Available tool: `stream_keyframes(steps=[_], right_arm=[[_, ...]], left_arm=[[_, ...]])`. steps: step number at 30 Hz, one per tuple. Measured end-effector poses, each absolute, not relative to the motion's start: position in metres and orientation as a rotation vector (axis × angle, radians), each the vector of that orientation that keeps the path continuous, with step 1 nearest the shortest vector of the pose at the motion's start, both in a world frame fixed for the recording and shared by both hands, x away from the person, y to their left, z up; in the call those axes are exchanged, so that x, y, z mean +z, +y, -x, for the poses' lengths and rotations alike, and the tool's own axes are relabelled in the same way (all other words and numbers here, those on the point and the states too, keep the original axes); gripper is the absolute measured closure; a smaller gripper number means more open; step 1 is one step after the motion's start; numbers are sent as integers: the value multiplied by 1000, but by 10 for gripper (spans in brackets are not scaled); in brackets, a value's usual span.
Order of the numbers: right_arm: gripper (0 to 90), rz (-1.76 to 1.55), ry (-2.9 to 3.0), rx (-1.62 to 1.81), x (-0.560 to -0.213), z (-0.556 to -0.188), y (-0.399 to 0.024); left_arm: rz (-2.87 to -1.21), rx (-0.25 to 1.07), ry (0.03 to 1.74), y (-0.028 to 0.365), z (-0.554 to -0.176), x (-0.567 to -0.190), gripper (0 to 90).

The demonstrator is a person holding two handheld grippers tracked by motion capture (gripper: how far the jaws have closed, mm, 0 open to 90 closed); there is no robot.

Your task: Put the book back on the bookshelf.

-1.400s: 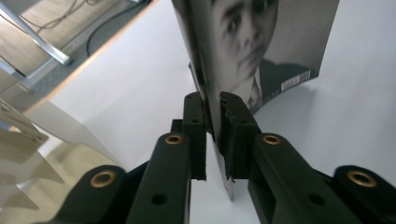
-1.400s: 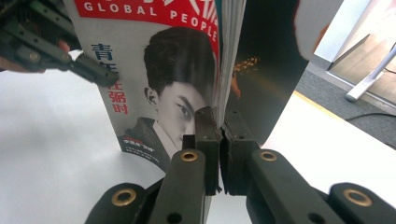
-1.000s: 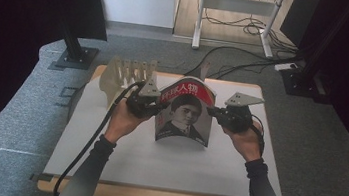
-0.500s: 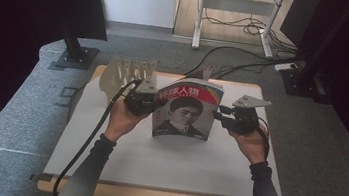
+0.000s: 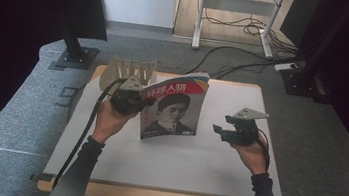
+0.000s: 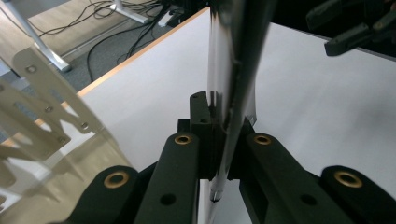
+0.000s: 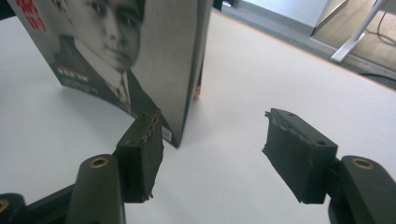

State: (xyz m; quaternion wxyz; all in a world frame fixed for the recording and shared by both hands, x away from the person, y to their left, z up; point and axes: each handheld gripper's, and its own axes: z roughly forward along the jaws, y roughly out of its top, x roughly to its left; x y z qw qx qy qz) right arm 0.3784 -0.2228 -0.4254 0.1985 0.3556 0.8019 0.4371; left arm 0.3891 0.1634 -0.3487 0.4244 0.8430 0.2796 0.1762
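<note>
Now only one side holds the magazine (image 5: pixel 173 110)
Right gripper (image 5: pixel 222 131) has just let go, jaws apart & empty, off to the side; left gripper (image 5: pixel 134 104) stays clamped on mag's edge, standing it up on the table (image 5: pixel 215 163), near the rack (image 5: pixel 128 69)

left gripper (image 5: pixel 147 104): fingers clamped | right gripper (image 5: pixel 218 130): fingers just opening, parted, empty

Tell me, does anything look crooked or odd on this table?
Yes: the magazine stands upright on the white table, leaning and bowed, pinched at one edge by the left tongs. The right tongs have just been opening, nothing between them. Their pads look chipped.
</note>
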Motion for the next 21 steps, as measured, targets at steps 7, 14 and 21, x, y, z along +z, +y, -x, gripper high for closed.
stream_keyframes(steps=[7,14,21], right_arm=[[282,-997,2299,1179,-448,-373,-224],[193,-1032,2327,1133,-472,-368,-225],[131,-1086,2325,1095,-492,-362,-229]], left_arm=[[-2089,421,742,182,-386,-345,870],[-2064,418,781,199,-381,-339,871],[-2030,424,833,219,-375,-336,871]])
